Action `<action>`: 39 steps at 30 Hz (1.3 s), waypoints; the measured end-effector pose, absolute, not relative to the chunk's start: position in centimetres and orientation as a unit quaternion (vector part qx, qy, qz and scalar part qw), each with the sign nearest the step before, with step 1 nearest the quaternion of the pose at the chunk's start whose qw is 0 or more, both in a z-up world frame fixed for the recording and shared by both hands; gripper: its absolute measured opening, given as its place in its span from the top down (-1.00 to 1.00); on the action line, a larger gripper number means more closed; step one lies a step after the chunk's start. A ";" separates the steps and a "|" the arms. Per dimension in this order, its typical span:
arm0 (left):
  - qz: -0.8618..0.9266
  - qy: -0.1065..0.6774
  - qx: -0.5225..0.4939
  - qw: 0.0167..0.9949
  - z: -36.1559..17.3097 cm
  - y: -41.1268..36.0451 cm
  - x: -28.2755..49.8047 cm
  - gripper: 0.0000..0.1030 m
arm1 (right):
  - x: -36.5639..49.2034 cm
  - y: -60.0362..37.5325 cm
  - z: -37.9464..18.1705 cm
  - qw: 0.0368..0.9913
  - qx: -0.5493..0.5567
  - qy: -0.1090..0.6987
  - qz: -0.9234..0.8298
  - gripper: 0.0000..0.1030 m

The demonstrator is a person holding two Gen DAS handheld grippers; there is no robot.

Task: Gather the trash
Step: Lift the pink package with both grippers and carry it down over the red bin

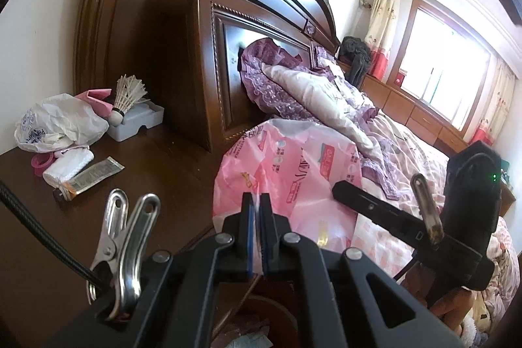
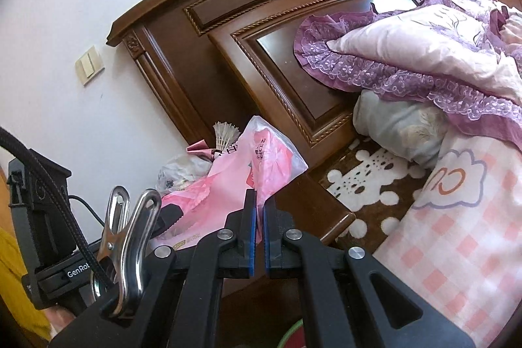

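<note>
Jointly, both hand-held grippers [image 1: 257, 201] [image 2: 260, 201] pinch pink bag [image 1: 293, 165] aloft.

Pink plastic bag [image 1: 287, 172], printed with logos and text, crumpled, held up between nightstand and bed; film pinched at both edges. White crumpled plastic bag [image 1: 57, 126] lies on nightstand, far left. Flattened tube [image 1: 88, 176], wrapped white roll [image 1: 68, 167] and pink tape ring [image 1: 40, 162] lie just beside it.
</note>
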State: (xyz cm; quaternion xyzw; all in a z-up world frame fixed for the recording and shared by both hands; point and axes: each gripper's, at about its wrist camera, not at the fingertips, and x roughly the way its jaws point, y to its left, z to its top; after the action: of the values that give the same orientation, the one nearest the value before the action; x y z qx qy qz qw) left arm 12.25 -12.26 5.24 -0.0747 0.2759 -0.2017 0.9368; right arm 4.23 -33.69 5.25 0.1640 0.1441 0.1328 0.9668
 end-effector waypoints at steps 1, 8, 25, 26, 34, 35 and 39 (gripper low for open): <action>-0.203 0.277 -0.074 0.936 5.1 -12.3 12.1 0.94 | 4.1 -33.7 5.3 0.968 0.160 0.144 0.132 0.92; -0.208 0.287 -0.064 0.933 4.0 -12.7 11.2 0.94 | 3.0 -33.5 4.5 0.971 0.134 0.150 0.127 0.92; -0.228 0.330 -0.040 0.915 -0.8 -15.0 10.0 0.93 | 1.9 -34.2 0.4 0.966 0.100 0.209 0.115 0.92; -0.226 0.331 -0.042 0.915 -1.0 -15.1 9.9 0.93 | 1.8 -34.2 0.1 0.965 0.100 0.212 0.115 0.92; -0.212 0.321 -0.013 0.923 -2.4 -16.5 7.8 0.94 | 1.5 -34.3 -2.1 0.958 0.086 0.245 0.125 0.92; -0.212 0.317 -0.012 0.924 -2.4 -16.7 7.5 0.94 | 1.4 -34.2 -2.3 0.957 0.085 0.247 0.126 0.92; -0.215 0.302 0.021 0.929 -2.7 -18.1 5.9 0.93 | 0.9 -33.5 -3.1 0.953 0.072 0.260 0.138 0.92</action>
State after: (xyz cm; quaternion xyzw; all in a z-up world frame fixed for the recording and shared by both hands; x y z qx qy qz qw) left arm 5.86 -18.14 -2.75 0.0205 0.3016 -0.2147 0.9287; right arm 0.94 -33.53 -3.07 0.0725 0.2596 0.1381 0.9530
